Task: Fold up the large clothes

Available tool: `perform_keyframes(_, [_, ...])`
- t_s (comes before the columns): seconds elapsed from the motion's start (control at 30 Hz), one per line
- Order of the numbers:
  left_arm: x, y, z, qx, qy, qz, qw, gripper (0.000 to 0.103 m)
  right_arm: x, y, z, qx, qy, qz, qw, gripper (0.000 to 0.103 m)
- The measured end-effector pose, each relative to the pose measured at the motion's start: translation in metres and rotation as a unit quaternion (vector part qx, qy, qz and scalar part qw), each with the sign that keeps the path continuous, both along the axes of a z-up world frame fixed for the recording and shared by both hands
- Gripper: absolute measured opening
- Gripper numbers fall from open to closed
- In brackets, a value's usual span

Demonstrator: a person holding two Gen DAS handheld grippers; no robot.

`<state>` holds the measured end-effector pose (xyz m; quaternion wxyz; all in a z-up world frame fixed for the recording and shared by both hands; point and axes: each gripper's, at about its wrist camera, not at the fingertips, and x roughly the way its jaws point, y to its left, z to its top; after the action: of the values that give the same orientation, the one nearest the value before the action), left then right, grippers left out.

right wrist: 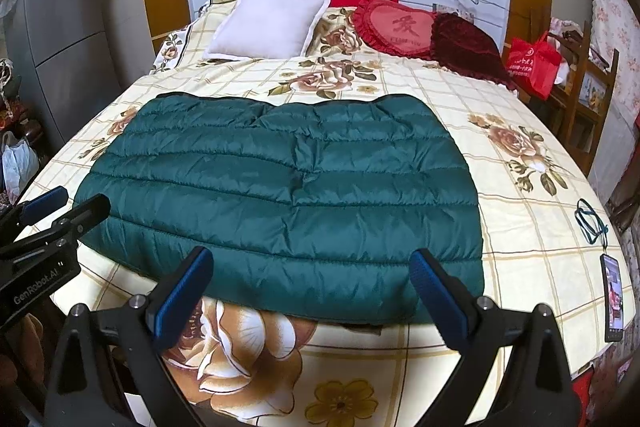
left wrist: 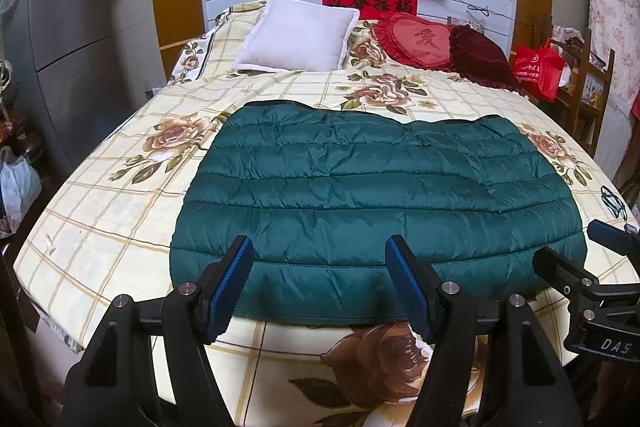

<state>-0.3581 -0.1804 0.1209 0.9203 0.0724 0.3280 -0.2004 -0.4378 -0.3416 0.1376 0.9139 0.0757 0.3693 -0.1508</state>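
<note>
A dark green quilted down jacket [left wrist: 372, 203] lies flat on the floral bedspread [left wrist: 100, 211], folded into a broad rectangle; it also shows in the right wrist view [right wrist: 288, 195]. My left gripper [left wrist: 320, 283] is open and empty, hovering over the jacket's near edge. My right gripper [right wrist: 312, 291] is open and empty, also over the near edge, further right. Each gripper shows in the other's view: the right gripper [left wrist: 576, 251] at the right edge, the left gripper [right wrist: 76, 203] at the left edge.
A white pillow [left wrist: 300, 35], a red heart cushion [left wrist: 420, 41] and a dark red cushion [left wrist: 484, 57] lie at the head of the bed. A phone [right wrist: 614, 297] and a dark cord [right wrist: 592, 221] lie at the right edge. A grey fridge [left wrist: 68, 39] stands left.
</note>
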Motion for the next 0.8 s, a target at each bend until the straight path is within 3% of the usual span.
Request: perform_keyframes(0.8, [0.0025,0.0006,-0.0031,0.0,0.001,0.003,1.0,0.049,0.0039,0.0011,-0.0035,0.001,0.007,0.004,1.0,0.1])
